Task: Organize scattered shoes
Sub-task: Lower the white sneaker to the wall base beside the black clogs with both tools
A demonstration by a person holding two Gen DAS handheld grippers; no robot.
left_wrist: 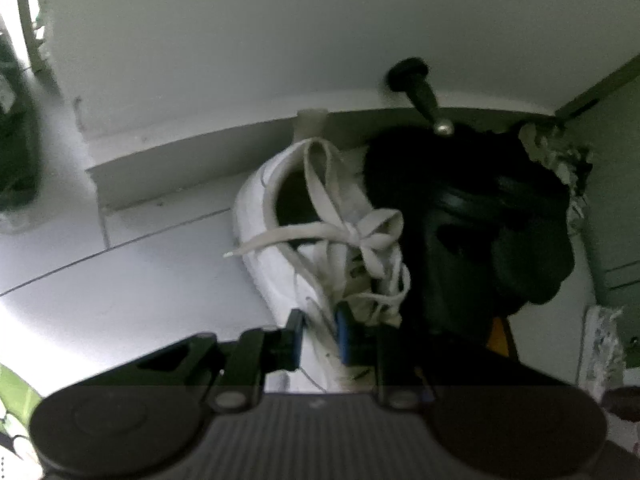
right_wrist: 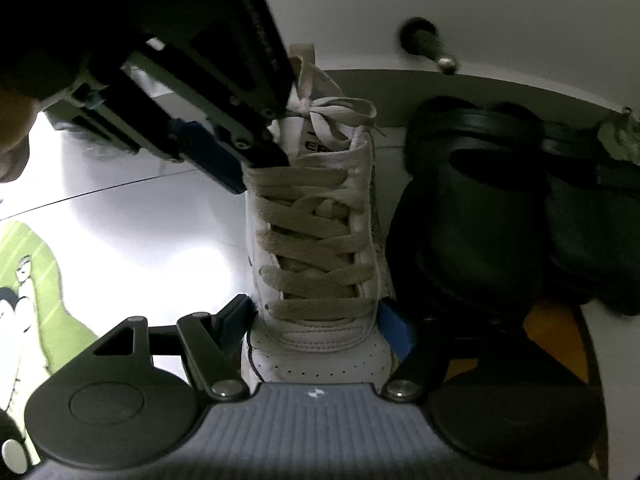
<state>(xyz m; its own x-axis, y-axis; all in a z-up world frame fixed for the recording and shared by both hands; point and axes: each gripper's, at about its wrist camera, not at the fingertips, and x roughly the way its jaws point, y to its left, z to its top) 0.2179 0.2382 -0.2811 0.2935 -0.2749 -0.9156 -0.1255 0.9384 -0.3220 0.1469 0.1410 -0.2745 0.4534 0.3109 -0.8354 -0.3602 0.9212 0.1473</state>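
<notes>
A white sneaker (right_wrist: 316,240) with beige laces stands on the pale floor, heel toward the wall. My right gripper (right_wrist: 320,320) is shut on the sneaker's toe end, one blue-padded finger on each side. My left gripper (left_wrist: 318,332) is shut on the sneaker's (left_wrist: 280,264) side wall near the collar; it shows in the right wrist view (right_wrist: 224,152) coming in from the upper left. Black clogs (right_wrist: 480,208) lie right beside the sneaker on its right, also in the left wrist view (left_wrist: 480,232).
A white wall with a black door stopper (right_wrist: 428,44) runs behind the shoes. A green patterned mat (right_wrist: 36,280) lies at the left. An orange-brown patch (right_wrist: 556,332) shows under the clogs. A pale cabinet (left_wrist: 612,200) stands at the right.
</notes>
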